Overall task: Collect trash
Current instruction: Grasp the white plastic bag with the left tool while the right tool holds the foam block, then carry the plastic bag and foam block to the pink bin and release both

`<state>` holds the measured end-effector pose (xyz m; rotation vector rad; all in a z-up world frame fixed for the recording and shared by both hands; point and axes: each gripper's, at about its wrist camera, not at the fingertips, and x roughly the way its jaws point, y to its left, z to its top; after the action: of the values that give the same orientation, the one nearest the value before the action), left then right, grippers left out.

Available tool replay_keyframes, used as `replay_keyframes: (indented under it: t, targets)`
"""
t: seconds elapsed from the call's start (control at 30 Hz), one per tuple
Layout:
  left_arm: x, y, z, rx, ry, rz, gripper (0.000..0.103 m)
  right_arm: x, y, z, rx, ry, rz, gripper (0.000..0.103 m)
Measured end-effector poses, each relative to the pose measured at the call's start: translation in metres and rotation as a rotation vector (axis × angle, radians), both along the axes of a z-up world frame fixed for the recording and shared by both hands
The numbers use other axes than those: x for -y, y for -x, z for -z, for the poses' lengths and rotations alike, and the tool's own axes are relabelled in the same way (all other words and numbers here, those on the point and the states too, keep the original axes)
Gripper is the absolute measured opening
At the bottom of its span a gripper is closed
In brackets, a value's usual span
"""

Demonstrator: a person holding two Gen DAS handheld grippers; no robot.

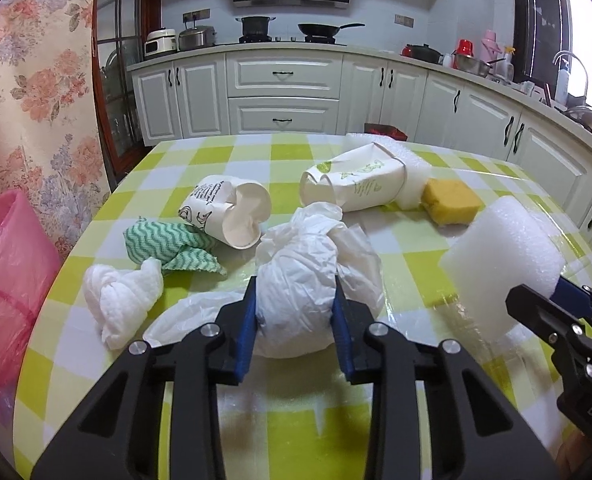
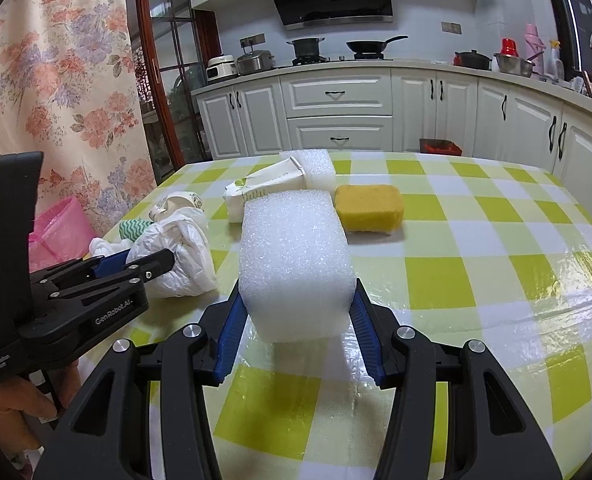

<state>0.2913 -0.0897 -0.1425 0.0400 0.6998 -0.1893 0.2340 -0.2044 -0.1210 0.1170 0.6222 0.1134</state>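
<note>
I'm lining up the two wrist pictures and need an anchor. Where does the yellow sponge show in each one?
Left wrist view: yellow sponge lies right of centre on the table, beside the long crushed paper cup.
Right wrist view: it lies centre, just beyond the white foam block held in the right gripper.
Shared landmark: the black wok on the stove.

Green-checked tablecloth [image 2: 476, 240], white foam block [image 2: 296, 264], yellow sponge [image 2: 368, 208]
</note>
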Motion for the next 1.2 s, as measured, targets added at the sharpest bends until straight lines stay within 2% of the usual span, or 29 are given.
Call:
replay_keyframes:
  t: [0.67, 1.2]
  targets:
    - [-0.016, 0.058, -0.009, 0.062, 0.008, -0.034, 0.032, -0.008, 0.018, -0.004, 0.024, 0.031, -0.026, 0.049]
    - [-0.055, 0.114, -0.012, 0.105, 0.018, -0.057, 0.032, -0.042, 0.046, -0.008, 0.028, 0.052, -0.135, 0.049]
